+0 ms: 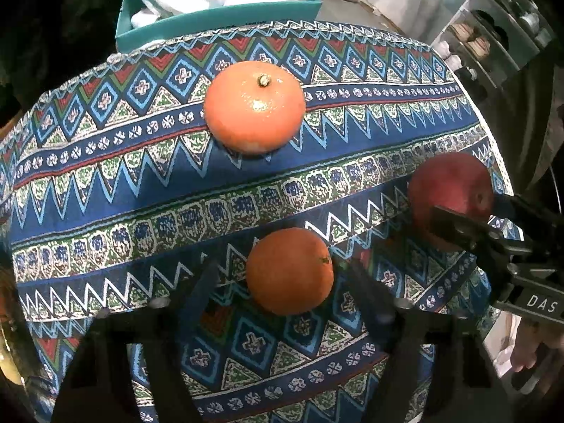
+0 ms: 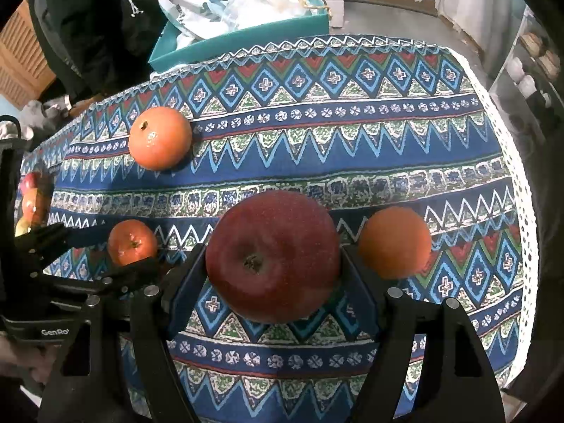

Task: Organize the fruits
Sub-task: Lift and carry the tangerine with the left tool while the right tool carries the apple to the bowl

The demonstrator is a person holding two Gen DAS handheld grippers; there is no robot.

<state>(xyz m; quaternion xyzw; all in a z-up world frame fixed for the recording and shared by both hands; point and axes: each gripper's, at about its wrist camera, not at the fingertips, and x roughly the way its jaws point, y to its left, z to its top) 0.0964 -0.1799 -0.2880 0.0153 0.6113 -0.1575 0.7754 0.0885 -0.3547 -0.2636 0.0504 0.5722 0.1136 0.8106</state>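
Note:
A red apple [image 2: 273, 255] sits between the fingers of my right gripper [image 2: 273, 275], which is shut on it; it also shows in the left wrist view [image 1: 453, 194] with the right gripper [image 1: 469, 215] around it. My left gripper [image 1: 282, 282] is open around a small orange [image 1: 289, 270], with gaps on both sides. That orange also shows in the right wrist view [image 2: 132, 242], with the left gripper [image 2: 105, 250] around it. A larger orange [image 1: 254, 106] [image 2: 160, 137] lies farther back on the cloth. Another orange [image 2: 394, 241] lies right of the apple.
A patterned blue tablecloth [image 1: 141, 211] [image 2: 352, 141] covers the table. A teal box [image 1: 218, 17] [image 2: 239, 40] with plastic bags stands behind the table. A shelf unit [image 1: 500, 28] is at the right. More fruit [image 2: 33, 194] shows at the far left.

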